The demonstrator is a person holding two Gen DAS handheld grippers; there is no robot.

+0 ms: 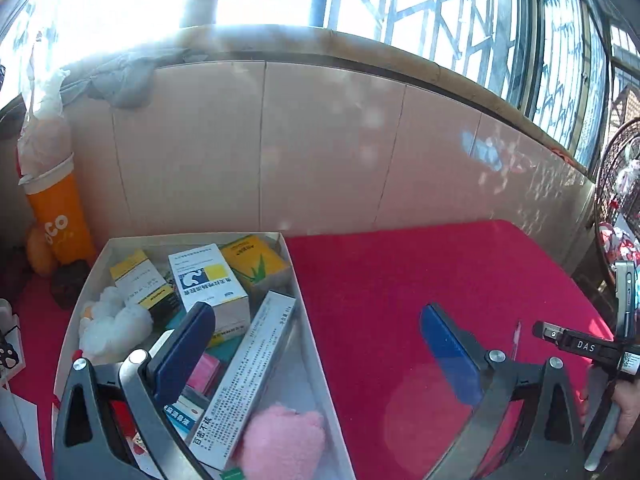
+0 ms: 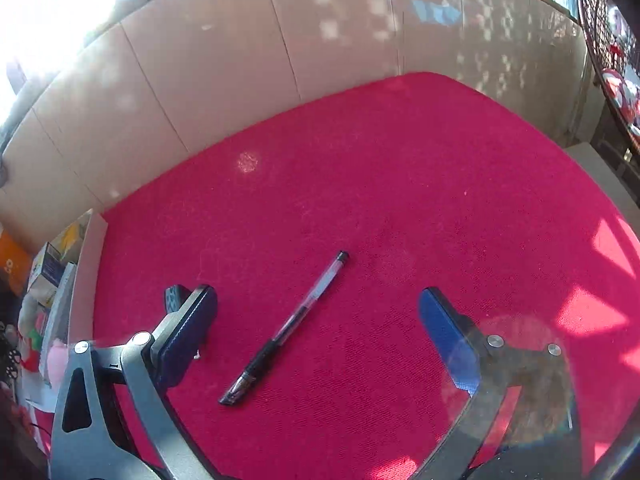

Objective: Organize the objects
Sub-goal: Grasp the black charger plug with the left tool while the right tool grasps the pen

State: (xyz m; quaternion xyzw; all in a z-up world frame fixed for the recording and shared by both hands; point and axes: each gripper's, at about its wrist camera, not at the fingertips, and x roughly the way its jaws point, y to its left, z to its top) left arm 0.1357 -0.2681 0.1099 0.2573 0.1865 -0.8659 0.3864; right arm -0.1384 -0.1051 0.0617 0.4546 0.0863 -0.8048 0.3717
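The red felt-covered tabletop (image 2: 400, 184) lies bare and open except for a clear-barrelled black gel pen (image 2: 288, 330) near its front. The white cardboard box (image 1: 308, 332) crammed with cartons blocks the left, and the beige tiled wall (image 1: 320, 140) closes off the back.

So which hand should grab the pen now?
The right. Its open tongs already straddle the pen on the red cloth, while the left tongs hover by the white box.

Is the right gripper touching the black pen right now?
Apart. In the right wrist view, the pen lies on red cloth between the right gripper's open jaws, clear of both.
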